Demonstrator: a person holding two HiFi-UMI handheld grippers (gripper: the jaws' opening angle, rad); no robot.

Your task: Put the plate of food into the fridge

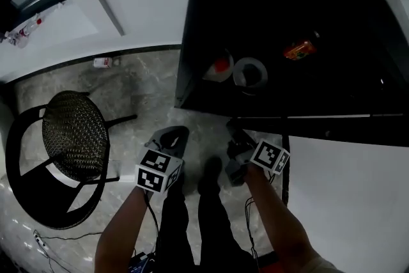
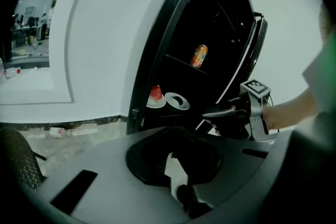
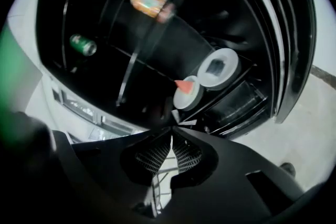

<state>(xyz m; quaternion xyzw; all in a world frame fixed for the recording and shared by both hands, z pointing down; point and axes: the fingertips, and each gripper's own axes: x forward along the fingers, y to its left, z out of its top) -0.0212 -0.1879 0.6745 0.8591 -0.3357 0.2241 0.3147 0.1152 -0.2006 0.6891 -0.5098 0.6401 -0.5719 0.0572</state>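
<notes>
A white plate with a red wedge of food [image 1: 219, 68] sits on the low shelf inside the open, dark fridge [image 1: 192, 83], near its front left corner. It also shows in the left gripper view [image 2: 156, 98] and the right gripper view [image 3: 187, 91]. Next to it stands a second white dish with something dark in it [image 1: 250, 73] [image 3: 217, 69]. My left gripper [image 1: 175, 135] [image 2: 171, 161] hangs shut and empty over the floor in front of the fridge. My right gripper [image 1: 234, 131] [image 3: 171, 135] is beside it, also shut and empty, pointing at the plates.
An orange can [image 1: 300, 49] lies deeper on a shelf, a green can [image 3: 83, 44] higher up. The white fridge door [image 1: 348, 195] stands open on the right. A round wicker chair [image 1: 73, 134] is at left, a small bottle [image 1: 102, 62] by the wall, cables on the floor.
</notes>
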